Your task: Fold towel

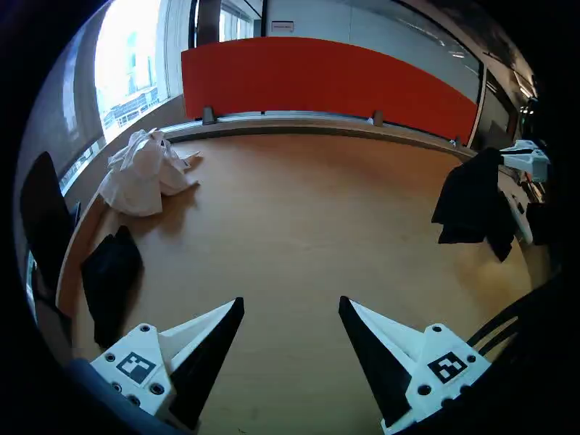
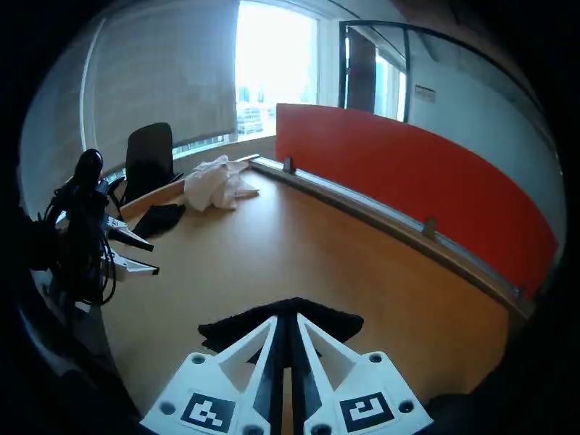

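A black towel [image 1: 471, 199] hangs lifted above the wooden table [image 1: 304, 217] at the right, with my right gripper [image 1: 511, 156] shut on its top edge. In the right gripper view the same black towel [image 2: 319, 322] bunches around the closed tips of my right gripper [image 2: 288, 322]. My left gripper [image 1: 290, 304] stands open over bare table with nothing between its fingers. It appears again in the right gripper view as the left gripper [image 2: 148, 255], held by a hand at the far left.
A crumpled white towel [image 1: 145, 174] [image 2: 217, 183] lies at the table's far left corner. Another black cloth [image 1: 109, 283] [image 2: 159, 217] lies near the left edge. A red divider [image 1: 326, 80] runs along the back. A dark chair [image 2: 148, 156] stands by the window.
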`<state>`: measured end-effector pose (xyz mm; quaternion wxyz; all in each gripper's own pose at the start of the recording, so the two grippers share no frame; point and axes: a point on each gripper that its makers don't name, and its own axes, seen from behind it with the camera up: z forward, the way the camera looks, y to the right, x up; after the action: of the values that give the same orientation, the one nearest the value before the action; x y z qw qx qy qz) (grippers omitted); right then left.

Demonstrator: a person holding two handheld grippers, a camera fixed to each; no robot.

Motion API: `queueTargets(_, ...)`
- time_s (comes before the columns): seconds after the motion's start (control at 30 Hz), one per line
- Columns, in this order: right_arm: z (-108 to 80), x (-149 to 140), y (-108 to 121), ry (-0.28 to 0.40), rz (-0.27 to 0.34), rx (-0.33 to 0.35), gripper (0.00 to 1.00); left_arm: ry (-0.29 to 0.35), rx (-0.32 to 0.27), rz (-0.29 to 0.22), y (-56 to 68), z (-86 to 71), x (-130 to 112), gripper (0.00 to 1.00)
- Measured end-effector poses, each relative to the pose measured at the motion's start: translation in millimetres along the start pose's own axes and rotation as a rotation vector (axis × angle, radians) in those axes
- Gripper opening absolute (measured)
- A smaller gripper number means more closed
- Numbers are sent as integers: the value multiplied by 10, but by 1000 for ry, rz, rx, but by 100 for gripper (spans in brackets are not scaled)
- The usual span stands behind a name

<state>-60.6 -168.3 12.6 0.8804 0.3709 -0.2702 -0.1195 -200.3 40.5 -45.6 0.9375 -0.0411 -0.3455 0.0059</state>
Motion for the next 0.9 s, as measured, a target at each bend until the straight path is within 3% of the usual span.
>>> queueTargets(0.43,-212,-138,573,-44,21,-74,4,5,2,9,-8,-4,56,97)
queueTargets(0.9,-501,-245,1391,-79,90,-188,4,4,10,17,-59,-5,86,97)
